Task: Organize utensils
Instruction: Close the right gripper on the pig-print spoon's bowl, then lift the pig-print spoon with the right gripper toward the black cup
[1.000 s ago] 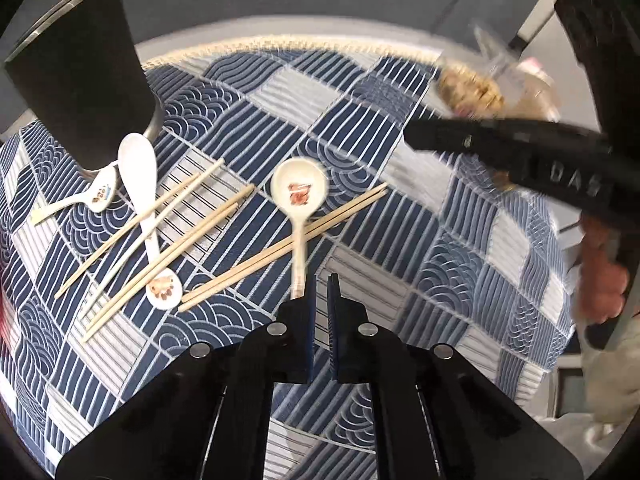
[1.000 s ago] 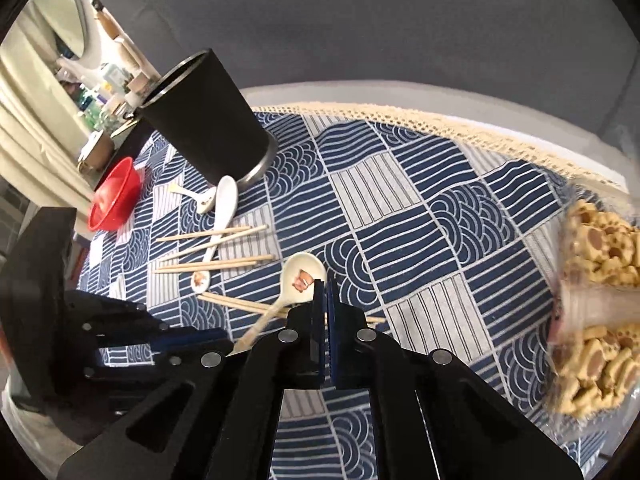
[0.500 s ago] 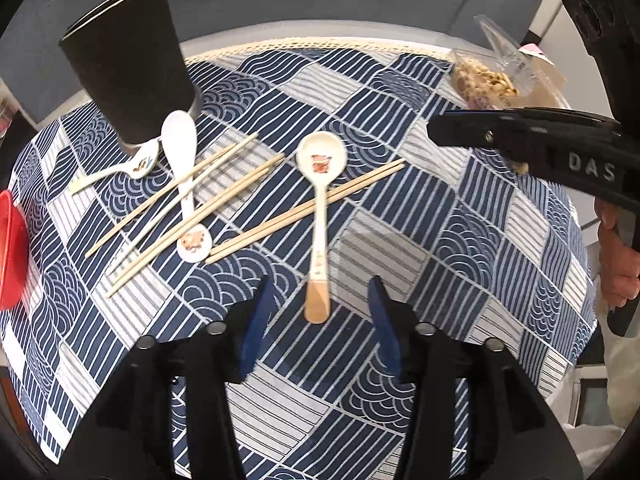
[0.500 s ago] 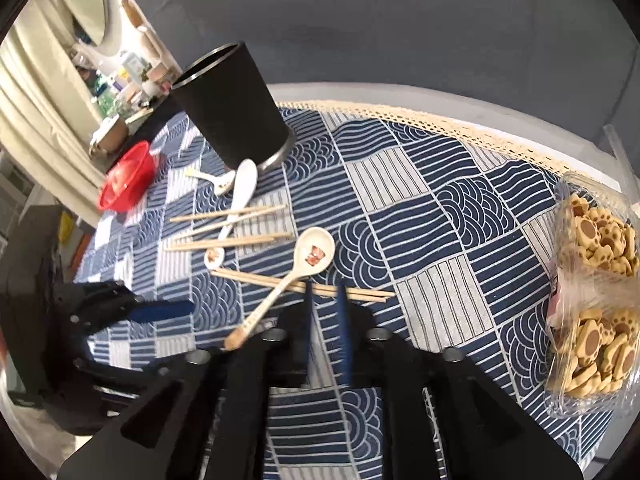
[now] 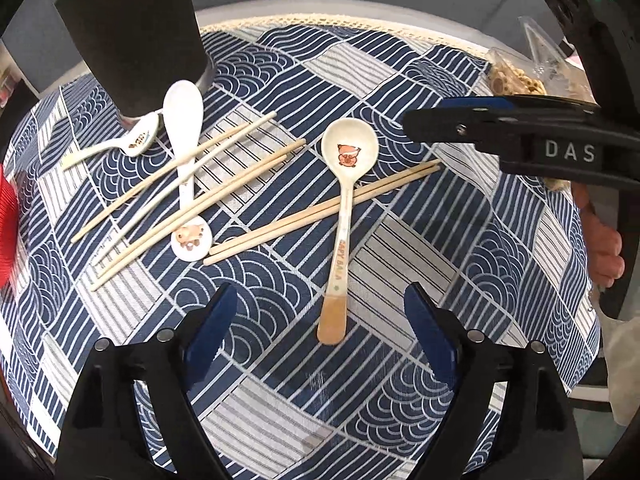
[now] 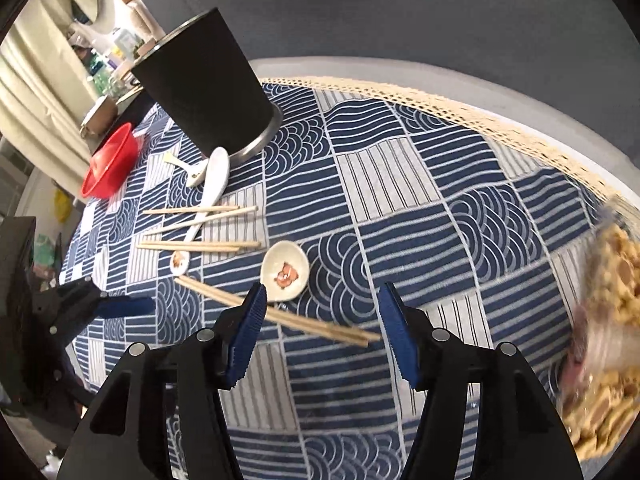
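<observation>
A cream spoon with a bear print (image 5: 345, 184) lies across a pair of chopsticks (image 5: 320, 212) on the blue patterned cloth; its bowl also shows in the right wrist view (image 6: 285, 271). Two more chopstick pairs (image 5: 192, 196) and two white spoons (image 5: 183, 120) lie left of it, near a tall black cup (image 5: 132, 32) (image 6: 204, 84). My left gripper (image 5: 320, 312) is open and empty, just short of the bear spoon's handle end. My right gripper (image 6: 320, 300) is open and empty, above the chopstick pair (image 6: 320, 326).
A red bowl (image 6: 108, 160) stands at the table's left edge beyond the cup. A clear box of cookies (image 6: 608, 320) sits at the right edge. The cloth's lace border (image 6: 440, 100) marks the far side.
Both grippers have opened from shut to wide open. The left one has pulled back from the bear spoon's handle. The right one has moved closer over the chopstick pair.
</observation>
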A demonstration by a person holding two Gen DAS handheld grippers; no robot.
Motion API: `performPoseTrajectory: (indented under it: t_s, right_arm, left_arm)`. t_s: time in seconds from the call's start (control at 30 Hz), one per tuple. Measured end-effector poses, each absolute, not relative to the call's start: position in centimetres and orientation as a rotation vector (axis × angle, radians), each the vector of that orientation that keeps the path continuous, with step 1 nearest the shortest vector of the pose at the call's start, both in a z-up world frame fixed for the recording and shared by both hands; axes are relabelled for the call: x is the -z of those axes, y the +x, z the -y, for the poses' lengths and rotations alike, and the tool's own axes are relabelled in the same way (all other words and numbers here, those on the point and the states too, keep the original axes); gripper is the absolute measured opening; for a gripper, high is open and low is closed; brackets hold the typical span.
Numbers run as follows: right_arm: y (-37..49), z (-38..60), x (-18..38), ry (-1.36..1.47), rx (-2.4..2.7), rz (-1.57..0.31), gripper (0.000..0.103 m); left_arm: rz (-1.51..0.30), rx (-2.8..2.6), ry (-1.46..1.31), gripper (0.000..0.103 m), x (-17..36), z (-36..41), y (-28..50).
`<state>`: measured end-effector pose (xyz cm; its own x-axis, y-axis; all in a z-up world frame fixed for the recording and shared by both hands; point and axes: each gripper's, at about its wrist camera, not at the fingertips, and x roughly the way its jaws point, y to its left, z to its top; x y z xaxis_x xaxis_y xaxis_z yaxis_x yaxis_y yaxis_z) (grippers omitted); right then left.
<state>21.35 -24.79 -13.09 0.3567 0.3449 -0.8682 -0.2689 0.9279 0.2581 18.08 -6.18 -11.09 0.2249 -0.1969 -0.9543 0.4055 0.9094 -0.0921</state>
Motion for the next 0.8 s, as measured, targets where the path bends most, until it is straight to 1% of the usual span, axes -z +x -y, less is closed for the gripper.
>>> performPoseTrajectory:
  t_s: [0.17, 0.3, 0.4, 0.47, 0.5, 0.57, 0.6, 0.77, 0.8]
  right_arm:
    - [22.8, 23.8, 14.5, 0.037, -0.442, -1.163, 0.055]
    - [23.6, 23.1, 15.5, 0.021, -0.460, -1.175, 0.055]
    - [24.0, 22.7, 16.1, 0.021, -0.478, -1.181, 0.052]
    - [24.1, 22.4, 16.2, 0.029, -0.490, -1.175, 0.046]
    - [24.1, 22.4, 16.3, 0.043, -0.493, -1.176, 0.040]
    - [24.2, 22.4, 16.4, 0.055, -0.500, -1.180, 0.015]
    - [24.3, 22.3, 16.6, 0.076, -0.521, -1.190, 0.007]
    - [23.5, 21.8, 16.3, 0.063, -0.519, -1.174, 0.006]
    - [23.2, 21.9, 16.2, 0.077, -0.523, -1.173, 0.005]
  left_arm:
    - [-1.256, 0.397, 0.228, 0.084, 12.0, 6.5, 19.0]
    - [-1.272, 0.387, 0.215, 0.084, 12.8, 6.6, 19.7]
    - [-1.283, 0.387, 0.214, 0.084, 13.3, 6.6, 20.0]
    - [-1.288, 0.394, 0.216, 0.084, 13.6, 6.7, 20.0]
    - [-1.289, 0.393, 0.216, 0.084, 13.7, 6.8, 20.0]
    - [-1.292, 0.397, 0.210, 0.084, 14.0, 7.0, 20.1]
    - [-1.293, 0.399, 0.205, 0.084, 14.0, 7.1, 20.2]
    - [-1.279, 0.402, 0.232, 0.083, 14.3, 8.0, 20.3]
    - [-1.272, 0.395, 0.241, 0.079, 14.4, 8.2, 20.3]
